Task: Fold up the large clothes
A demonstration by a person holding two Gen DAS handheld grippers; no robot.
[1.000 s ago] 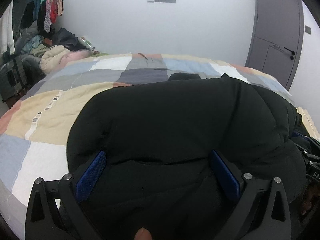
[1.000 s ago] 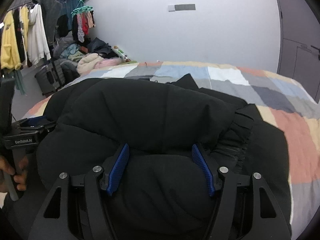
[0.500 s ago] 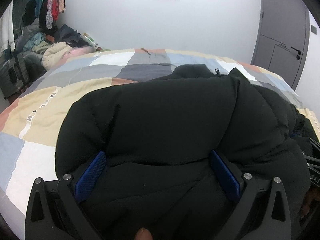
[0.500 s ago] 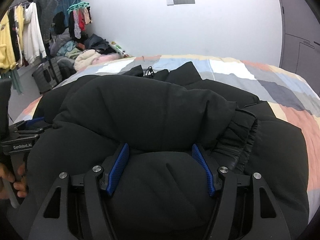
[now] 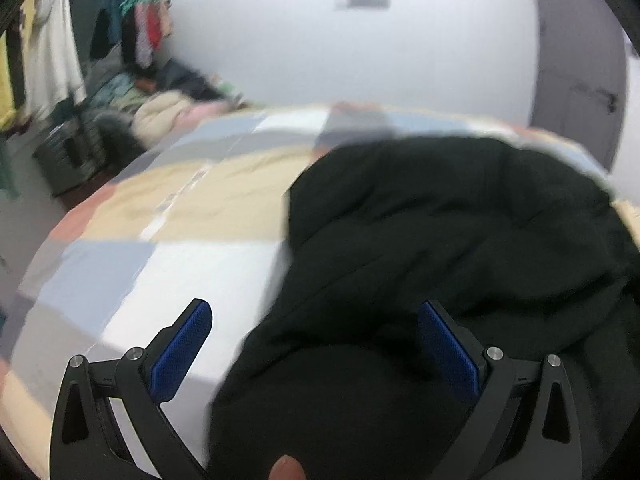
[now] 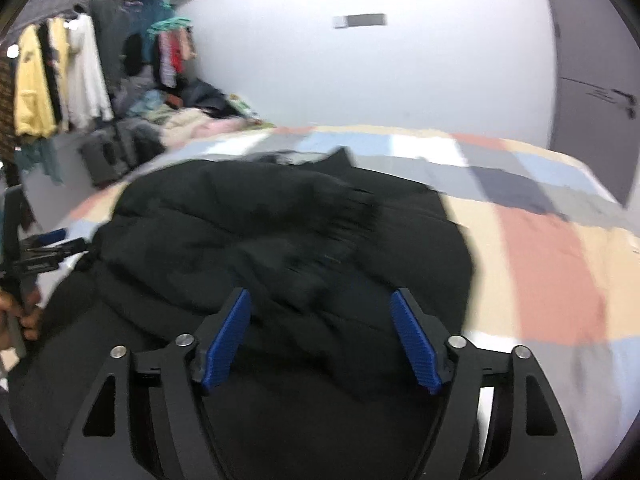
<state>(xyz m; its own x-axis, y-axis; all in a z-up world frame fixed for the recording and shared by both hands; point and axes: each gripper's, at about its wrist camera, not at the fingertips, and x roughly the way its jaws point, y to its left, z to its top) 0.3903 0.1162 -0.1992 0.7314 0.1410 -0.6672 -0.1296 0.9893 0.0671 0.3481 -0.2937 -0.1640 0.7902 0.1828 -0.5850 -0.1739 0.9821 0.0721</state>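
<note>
A large black puffer jacket (image 5: 460, 240) lies bunched on a patchwork bed; it also shows in the right wrist view (image 6: 260, 232). My left gripper (image 5: 316, 344) is open with blue pads; its right finger is over the jacket's near edge and its left finger over bare bedcover. My right gripper (image 6: 322, 332) is open above the jacket's near part, with nothing between the pads. The left gripper shows at the left edge of the right wrist view (image 6: 40, 252), held by a hand. Both views are motion blurred.
The patchwork bedcover (image 5: 160, 240) spreads left of the jacket and, in the right wrist view, to its right (image 6: 552, 248). A clothes rack with hanging garments (image 6: 60, 76) and a pile of clothes (image 6: 188, 120) stand at the far left. A grey door (image 5: 580, 72) is far right.
Both grippers have pulled back and risen off the jacket. The left one has swung left, so bare bedcover shows under its left finger. The jacket has dropped flatter on the bed.
</note>
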